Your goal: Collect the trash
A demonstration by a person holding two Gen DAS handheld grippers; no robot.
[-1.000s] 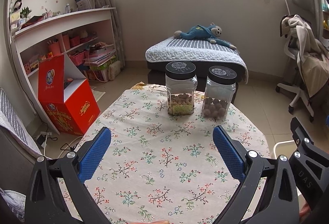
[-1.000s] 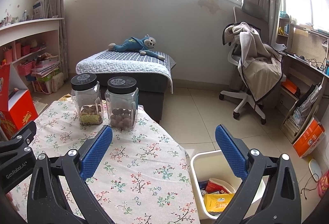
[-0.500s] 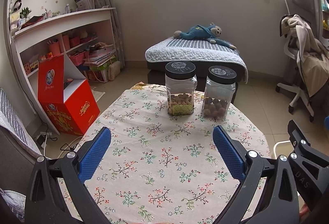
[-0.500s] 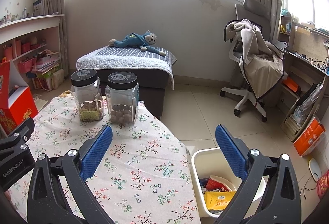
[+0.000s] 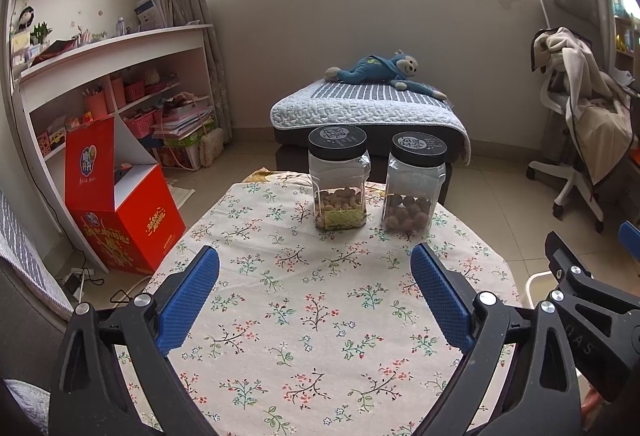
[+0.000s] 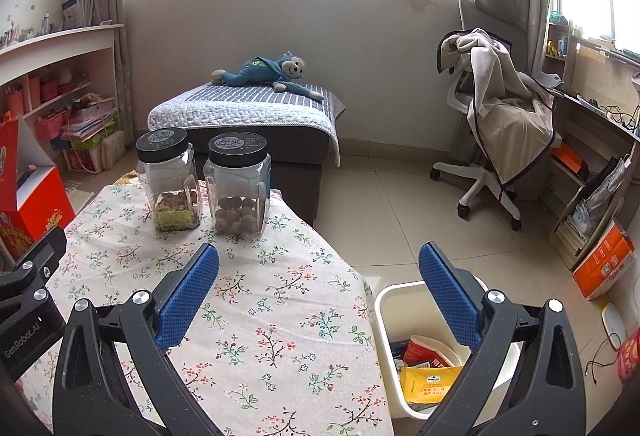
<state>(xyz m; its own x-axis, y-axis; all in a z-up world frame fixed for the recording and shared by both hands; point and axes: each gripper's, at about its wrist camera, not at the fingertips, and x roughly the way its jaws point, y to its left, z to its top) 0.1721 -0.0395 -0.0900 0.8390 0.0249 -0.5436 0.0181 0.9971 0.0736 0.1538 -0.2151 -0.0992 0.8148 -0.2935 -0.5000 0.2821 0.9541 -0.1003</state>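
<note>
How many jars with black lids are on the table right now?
2. Both stand side by side at the far end of the floral table: the left jar holds pale nuts, the right jar darker round ones. None appears hidden.

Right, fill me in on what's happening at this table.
A person holds a gripper in each hand over the floral tablecloth, collecting trash. The left gripper and right gripper are both open and hold nothing. No loose trash shows on the cloth; only two black-lidded jars stand at its far end, one with nuts and one with dark round pieces. The white bin on the floor beside the table already holds a yellow packet and red wrappers.
</note>
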